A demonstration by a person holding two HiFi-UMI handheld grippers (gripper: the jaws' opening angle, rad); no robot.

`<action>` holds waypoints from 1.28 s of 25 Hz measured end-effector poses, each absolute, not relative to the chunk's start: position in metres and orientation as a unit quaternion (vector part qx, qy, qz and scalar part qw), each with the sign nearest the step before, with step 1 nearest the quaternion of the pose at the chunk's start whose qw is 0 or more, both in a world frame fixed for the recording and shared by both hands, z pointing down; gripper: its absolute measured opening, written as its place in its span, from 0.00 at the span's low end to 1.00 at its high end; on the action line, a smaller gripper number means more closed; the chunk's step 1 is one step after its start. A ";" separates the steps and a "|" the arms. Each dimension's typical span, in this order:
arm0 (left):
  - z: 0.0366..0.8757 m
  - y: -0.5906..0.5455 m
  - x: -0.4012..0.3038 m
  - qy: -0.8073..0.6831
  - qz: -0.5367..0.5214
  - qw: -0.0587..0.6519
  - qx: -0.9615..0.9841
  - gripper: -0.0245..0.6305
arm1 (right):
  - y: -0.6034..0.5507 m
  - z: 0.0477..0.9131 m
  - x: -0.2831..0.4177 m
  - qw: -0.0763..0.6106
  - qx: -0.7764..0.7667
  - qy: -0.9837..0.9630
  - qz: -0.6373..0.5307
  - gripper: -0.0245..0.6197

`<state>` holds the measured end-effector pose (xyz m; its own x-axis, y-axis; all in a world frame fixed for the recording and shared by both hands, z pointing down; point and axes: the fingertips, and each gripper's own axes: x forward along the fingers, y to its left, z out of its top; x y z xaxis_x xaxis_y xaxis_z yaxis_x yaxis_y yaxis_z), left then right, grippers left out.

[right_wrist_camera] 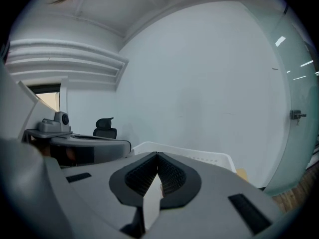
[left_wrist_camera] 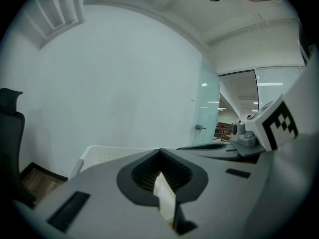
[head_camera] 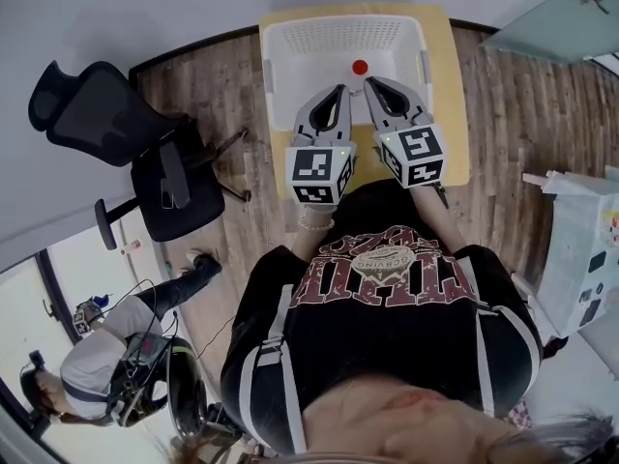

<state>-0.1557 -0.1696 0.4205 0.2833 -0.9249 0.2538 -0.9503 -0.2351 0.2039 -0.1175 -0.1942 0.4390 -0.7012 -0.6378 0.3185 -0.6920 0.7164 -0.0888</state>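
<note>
White basket (head_camera: 338,25) sits on a wooden surface (head_camera: 446,51), a small red piece (head_camera: 360,67) inside. Left gripper (head_camera: 339,91) and right gripper (head_camera: 371,83) hover over it, fingers clenched, empty.

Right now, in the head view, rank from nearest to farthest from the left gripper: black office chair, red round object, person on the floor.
1. Red round object, in the white basket ahead of the left gripper.
2. Black office chair, to its left.
3. Person on the floor, lower left.
</note>
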 end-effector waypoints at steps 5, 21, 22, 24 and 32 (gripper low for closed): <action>0.428 -0.178 -0.156 -0.603 0.047 0.168 0.778 0.11 | -0.206 0.449 -0.117 0.148 0.356 -0.916 0.109 0.06; 0.440 -0.190 -0.164 -0.618 0.045 0.188 0.762 0.11 | -0.229 0.478 -0.122 0.203 0.317 -0.919 0.119 0.07; 0.441 -0.190 -0.165 -0.619 0.045 0.189 0.761 0.11 | -0.230 0.480 -0.123 0.206 0.315 -0.919 0.118 0.07; 0.442 -0.190 -0.167 -0.622 0.043 0.192 0.758 0.11 | -0.232 0.484 -0.125 0.214 0.311 -0.919 0.117 0.10; 0.446 -0.189 -0.179 -0.634 0.039 0.199 0.746 0.11 | -0.238 0.497 -0.138 0.239 0.297 -0.917 0.115 0.24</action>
<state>-0.1792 -0.1892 0.4459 0.1926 -0.9304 0.3118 -0.9619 -0.1161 0.2475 -0.1385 -0.2385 0.4973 -0.7086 -0.4904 0.5074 -0.6005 0.7967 -0.0687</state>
